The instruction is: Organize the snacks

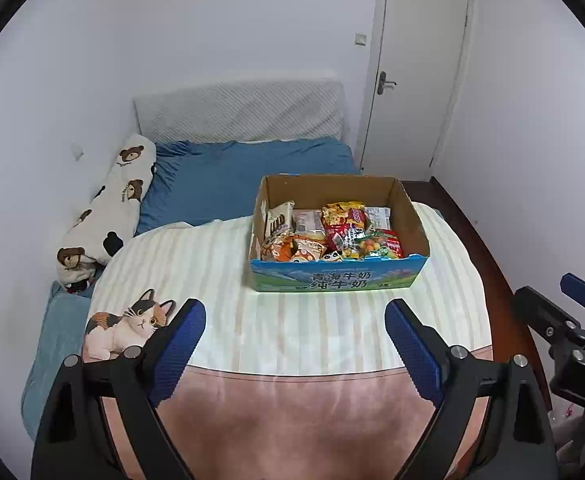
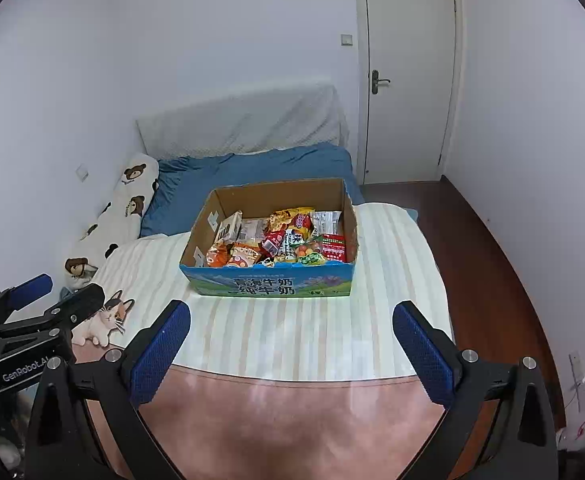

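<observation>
An open cardboard box [image 1: 338, 278] [image 2: 270, 284] with a blue printed front stands on the striped blanket of a bed. Several colourful snack packets [image 1: 332, 234] [image 2: 280, 242] fill it. My left gripper [image 1: 295, 320] hangs open over the near part of the bed, well short of the box, with nothing between its blue pads. My right gripper [image 2: 291, 322] is open too, equally far back and empty. Each gripper shows at the edge of the other's view: the right gripper [image 1: 572, 304] and the left gripper [image 2: 52, 300].
A cat plush [image 1: 124, 328] [image 2: 104, 320] lies at the blanket's left edge, a bear-print pillow [image 1: 108, 208] [image 2: 116, 216] along the left wall. A pink blanket [image 1: 292, 420] covers the near bed. Dark floor [image 2: 492, 280] and a shut white door [image 2: 408, 76] lie to the right.
</observation>
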Motion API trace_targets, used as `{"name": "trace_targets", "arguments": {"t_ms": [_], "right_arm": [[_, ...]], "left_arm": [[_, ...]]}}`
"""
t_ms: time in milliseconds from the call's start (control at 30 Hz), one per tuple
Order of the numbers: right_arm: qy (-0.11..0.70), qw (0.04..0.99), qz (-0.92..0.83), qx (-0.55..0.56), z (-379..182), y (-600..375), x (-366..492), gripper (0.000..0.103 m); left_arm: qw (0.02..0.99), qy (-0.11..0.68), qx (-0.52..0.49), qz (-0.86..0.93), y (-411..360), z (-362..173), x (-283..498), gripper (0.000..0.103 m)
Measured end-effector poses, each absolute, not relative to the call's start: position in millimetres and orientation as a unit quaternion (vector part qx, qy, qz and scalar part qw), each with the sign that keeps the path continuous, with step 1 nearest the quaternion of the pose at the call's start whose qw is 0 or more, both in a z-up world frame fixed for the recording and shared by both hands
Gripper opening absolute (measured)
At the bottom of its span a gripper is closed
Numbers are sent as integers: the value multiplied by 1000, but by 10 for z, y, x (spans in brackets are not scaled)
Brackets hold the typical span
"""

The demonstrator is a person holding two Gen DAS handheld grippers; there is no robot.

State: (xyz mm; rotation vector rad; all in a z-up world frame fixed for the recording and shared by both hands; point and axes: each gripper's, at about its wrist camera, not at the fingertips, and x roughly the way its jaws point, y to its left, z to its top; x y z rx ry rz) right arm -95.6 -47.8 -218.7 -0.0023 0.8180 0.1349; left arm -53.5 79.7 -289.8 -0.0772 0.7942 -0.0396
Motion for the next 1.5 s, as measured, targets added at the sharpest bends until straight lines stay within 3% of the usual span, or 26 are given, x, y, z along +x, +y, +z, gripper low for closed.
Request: {"name": "trace_targets", "arguments": {"t_ms": [100, 567, 1500], "right_arm": [[390, 918, 66, -2, -2126, -490, -1019, 103], [390, 920, 45, 2, -2203, -558, -775, 103], [446, 895, -9, 7, -2954, -625, 560, 103]], "left_arm": [[926, 376, -42, -11, 834, -2871, -576, 103], [924, 380, -40, 4, 890, -2925, -376, 103], [897, 443, -14, 8, 678, -3569, 897, 103]]}}
